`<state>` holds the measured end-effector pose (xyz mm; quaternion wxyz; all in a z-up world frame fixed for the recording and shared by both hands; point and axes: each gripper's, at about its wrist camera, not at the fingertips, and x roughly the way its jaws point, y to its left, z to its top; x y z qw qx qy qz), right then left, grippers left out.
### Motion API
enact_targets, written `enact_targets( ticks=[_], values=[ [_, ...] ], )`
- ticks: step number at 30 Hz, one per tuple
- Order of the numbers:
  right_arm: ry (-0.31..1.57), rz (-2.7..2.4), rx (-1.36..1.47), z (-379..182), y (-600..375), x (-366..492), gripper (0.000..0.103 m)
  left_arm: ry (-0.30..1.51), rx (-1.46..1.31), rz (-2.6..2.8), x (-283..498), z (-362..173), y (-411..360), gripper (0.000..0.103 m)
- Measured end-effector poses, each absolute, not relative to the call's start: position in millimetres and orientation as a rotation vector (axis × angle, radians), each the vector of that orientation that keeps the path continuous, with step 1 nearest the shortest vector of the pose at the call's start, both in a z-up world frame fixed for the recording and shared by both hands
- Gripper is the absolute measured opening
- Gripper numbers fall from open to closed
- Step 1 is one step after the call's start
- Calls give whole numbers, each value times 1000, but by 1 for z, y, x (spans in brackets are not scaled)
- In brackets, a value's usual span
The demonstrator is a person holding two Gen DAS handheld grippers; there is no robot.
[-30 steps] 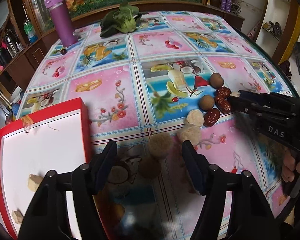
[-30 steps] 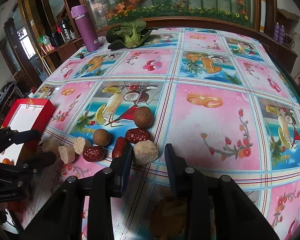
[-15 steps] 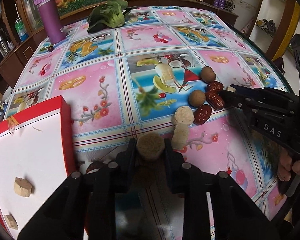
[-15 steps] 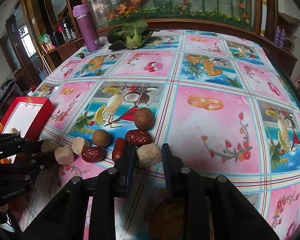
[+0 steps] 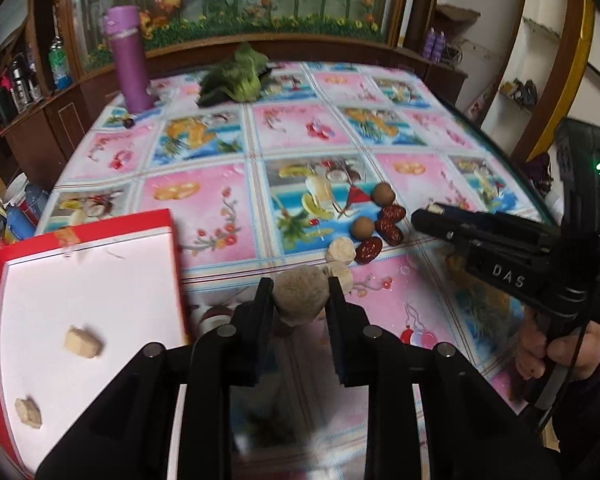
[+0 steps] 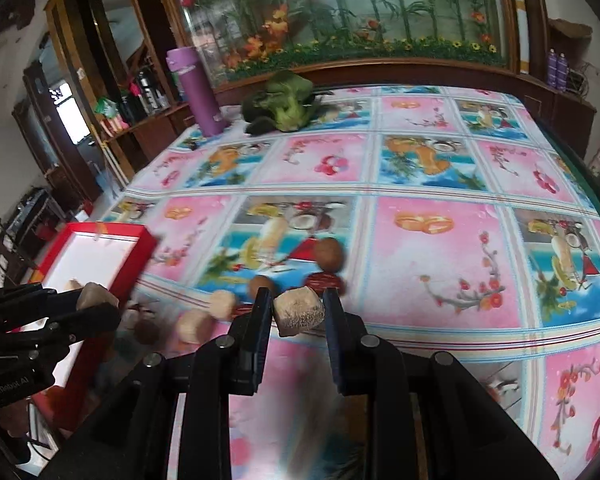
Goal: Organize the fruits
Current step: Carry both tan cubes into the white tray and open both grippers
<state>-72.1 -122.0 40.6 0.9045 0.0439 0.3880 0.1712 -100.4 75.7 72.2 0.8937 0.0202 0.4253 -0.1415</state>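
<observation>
My left gripper (image 5: 300,300) is shut on a round tan fruit piece (image 5: 300,298), held just above the tablecloth beside the red box (image 5: 100,227). Two tan pieces (image 5: 83,342) lie on the box's white floor. My right gripper (image 6: 298,312) is shut on a tan cube (image 6: 300,311), lifted off the cloth. On the table stay two tan pieces (image 5: 340,250), three red dates (image 5: 390,234) and two brown round fruits (image 5: 363,227). From the right wrist view the left gripper (image 6: 80,306) shows at far left by the red box (image 6: 140,258).
A purple bottle (image 5: 130,60) and a green leafy vegetable (image 5: 236,78) stand at the table's far side. The table's curved right edge (image 5: 500,152) runs behind the right gripper's body (image 5: 500,256). A person's hand (image 5: 540,356) holds that gripper's handle.
The left gripper closed on the round tan piece and raised it near the box. The right gripper closed on the tan cube and lifted it from beside the dates.
</observation>
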Motion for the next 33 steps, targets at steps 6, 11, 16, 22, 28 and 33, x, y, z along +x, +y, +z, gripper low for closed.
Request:
enact_targets(
  ticks=[6, 11, 16, 22, 28, 33],
  values=[
    [787, 492, 47, 63, -66, -80, 25, 813, -15, -172, -123, 93, 133, 28],
    [808, 605, -2, 64, -2, -84, 24, 797, -77, -16, -139, 90, 195, 28],
    [817, 707, -88, 58, 62, -94, 24, 828, -90, 95, -148, 74, 231, 28],
    [930, 740, -122, 25, 103, -92, 24, 881, -84, 144, -149, 51, 244, 28],
    [984, 746, -136, 10, 115, -95, 25, 906, -68, 189, -148, 42, 251, 28],
    [1013, 792, -78, 15, 104, -92, 31, 915, -61, 218, -149, 41, 254, 37]
  ],
)
